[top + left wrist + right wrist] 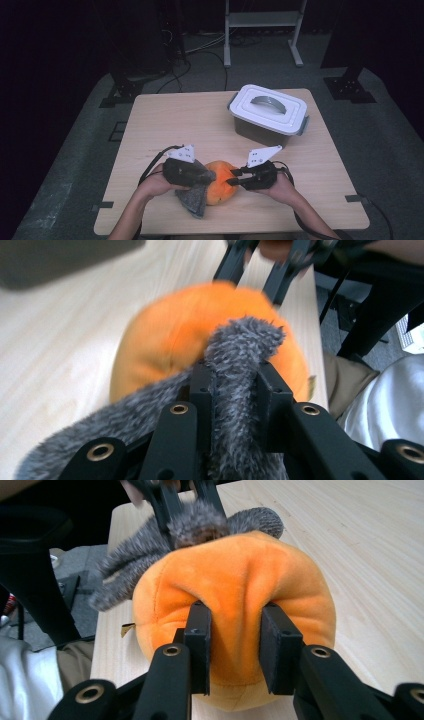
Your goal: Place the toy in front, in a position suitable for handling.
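**Desk:** What is the moment, and where is the toy?

**Photographer:** An orange plush toy [220, 182] with a grey furry part [194, 200] rests on the near edge of the wooden surface [165, 120], between two hands. The left hand-held gripper [235, 390] is clenched on a fold of the grey fur. The right hand-held gripper [235, 647] pinches a ridge of the orange body from the opposite side.

**Desk:** Handling advice?

**Photographer:** Likely the two parts are being worked apart or adjusted. Soft fabric slips, so both grips should bite deep into the pile, and any pull should run level and steady, not jerked, lest the fur slide free.

**Desk:** Containers?

**Photographer:** One white lidded box [269, 116] with a grey handle stands at the far right of the surface, well apart from the toy. Its lid is on; its contents cannot be told.
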A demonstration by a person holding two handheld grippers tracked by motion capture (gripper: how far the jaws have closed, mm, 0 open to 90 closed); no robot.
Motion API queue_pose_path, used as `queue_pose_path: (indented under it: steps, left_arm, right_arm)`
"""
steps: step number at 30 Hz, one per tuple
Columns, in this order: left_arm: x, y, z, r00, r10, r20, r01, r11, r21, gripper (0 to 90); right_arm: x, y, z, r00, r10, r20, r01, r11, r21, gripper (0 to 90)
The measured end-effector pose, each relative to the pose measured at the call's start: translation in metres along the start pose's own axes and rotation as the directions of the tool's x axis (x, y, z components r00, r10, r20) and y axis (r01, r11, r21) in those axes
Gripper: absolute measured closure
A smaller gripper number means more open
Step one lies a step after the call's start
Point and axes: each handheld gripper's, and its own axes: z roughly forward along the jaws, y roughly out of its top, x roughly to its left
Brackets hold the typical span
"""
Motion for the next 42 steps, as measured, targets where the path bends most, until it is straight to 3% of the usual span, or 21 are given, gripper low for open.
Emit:
queue_pose_path:
  steps: [6,9,11,17,24,34,42]
  left_arm:
    - [-0.012,0.026,0.0,0.9966,0.082,-0.013,-0.081,0.9961,0.035,73.4]
    - [-0.015,0.032,0.003,0.9958,0.091,0.013,-0.091,0.9957,0.016,73.4]
    - [-0.015,0.033,0.006,0.9953,0.097,0.01,-0.097,0.9948,0.032,73.5]
    - [-0.011,0.025,0.01,0.9969,0.078,0.0,-0.078,0.9953,0.057,73.6]
    - [-0.004,0.01,0.002,0.9994,0.031,0.016,-0.031,0.9995,0.012,73.5]
    - [0.003,-0.006,-0.005,0.9995,-0.015,0.026,0.016,0.9993,-0.034,73.4]
    - [0.007,-0.014,-0.008,0.9994,-0.031,0.015,0.032,0.999,-0.032,73.4]
  right_arm:
    - [0.004,0.002,0.003,0.9998,-0.018,0.006,0.018,1.0,0.021,69.0]
    - [0.007,0.0,0.008,0.9998,-0.02,-0.002,0.02,0.999,0.038,68.8]
    - [0.008,0.001,0.009,0.9996,-0.027,0.0,0.027,0.999,0.043,68.7]
    - [0.007,-0.002,0.009,0.9998,-0.017,-0.004,0.017,0.999,0.043,69.1]
    - [0.007,-0.003,0.01,0.9998,-0.016,-0.011,0.016,0.999,0.036,69.0]
    - [0.004,-0.006,0.01,0.9998,-0.01,-0.017,0.01,0.999,0.033,68.8]
    - [0.002,-0.009,0.008,0.9998,-0.002,-0.018,0.002,0.999,0.038,68.8]
